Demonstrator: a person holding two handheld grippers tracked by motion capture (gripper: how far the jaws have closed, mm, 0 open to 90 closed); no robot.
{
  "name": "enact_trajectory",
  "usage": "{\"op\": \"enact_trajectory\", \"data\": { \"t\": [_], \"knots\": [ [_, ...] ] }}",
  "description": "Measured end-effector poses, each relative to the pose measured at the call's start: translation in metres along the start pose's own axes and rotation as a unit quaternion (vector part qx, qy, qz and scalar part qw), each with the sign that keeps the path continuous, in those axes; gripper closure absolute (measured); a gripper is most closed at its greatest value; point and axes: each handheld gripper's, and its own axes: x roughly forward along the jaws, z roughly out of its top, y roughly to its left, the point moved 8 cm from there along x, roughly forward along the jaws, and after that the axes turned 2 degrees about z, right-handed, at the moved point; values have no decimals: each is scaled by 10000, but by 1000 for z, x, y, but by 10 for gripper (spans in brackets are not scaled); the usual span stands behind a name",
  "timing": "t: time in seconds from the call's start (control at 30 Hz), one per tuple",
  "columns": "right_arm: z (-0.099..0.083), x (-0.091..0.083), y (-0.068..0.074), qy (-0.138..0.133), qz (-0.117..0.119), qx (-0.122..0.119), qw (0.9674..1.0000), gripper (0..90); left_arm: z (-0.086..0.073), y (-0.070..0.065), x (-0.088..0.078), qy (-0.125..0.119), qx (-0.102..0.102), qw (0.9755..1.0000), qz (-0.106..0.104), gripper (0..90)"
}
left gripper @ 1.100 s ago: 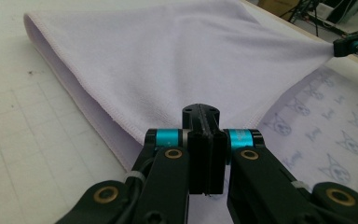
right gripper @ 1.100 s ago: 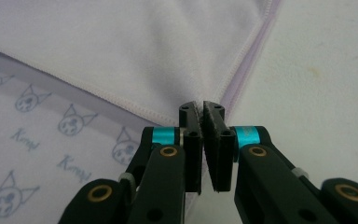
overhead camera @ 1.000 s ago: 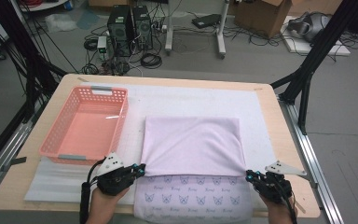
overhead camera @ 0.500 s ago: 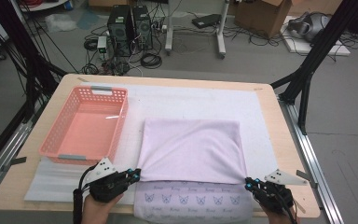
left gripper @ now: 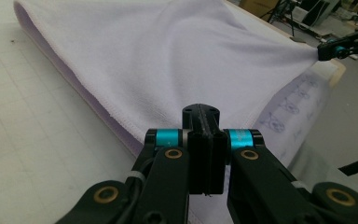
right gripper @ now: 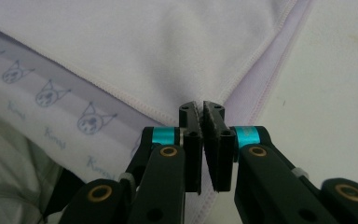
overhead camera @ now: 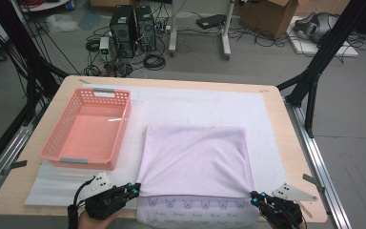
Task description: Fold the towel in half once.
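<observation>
Basket (overhead camera: 86, 130) lies left of the towel (overhead camera: 195, 160) (both on the table (overhead camera: 293, 157)).

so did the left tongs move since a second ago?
Yes. The left tongs, shut on the towel corner, have drawn back toward the table's near edge, farther from the pink basket.
</observation>
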Motion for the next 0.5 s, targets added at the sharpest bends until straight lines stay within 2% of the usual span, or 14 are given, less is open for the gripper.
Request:
{"op": "enact_trajectory", "data": {
  "t": [0.37, 0.4, 0.43, 0.47, 0.5],
  "knots": [
    [-18, -15, 9, 83, 37, 19, 10000, 855, -14, -15, -4, 104, 47, 9997, -206, 896],
    [-19, -15, 10, 114, 53, 40, 9999, 840, -13, -15, -3, 52, 40, 9998, -196, 873],
    [-18, -15, 10, 119, 49, 31, 9999, 776, -10, -12, -1, -15, 42, 9999, -162, 734],
    [-14, -14, 7, 44, 19, 87, 10000, 685, -7, -9, 1, -64, 70, 9999, -140, 638],
    [-10, -14, 5, -74, 9, 174, 9998, 658, -3, -7, 3, -125, 86, 9998, -112, 595]
  ]
}}
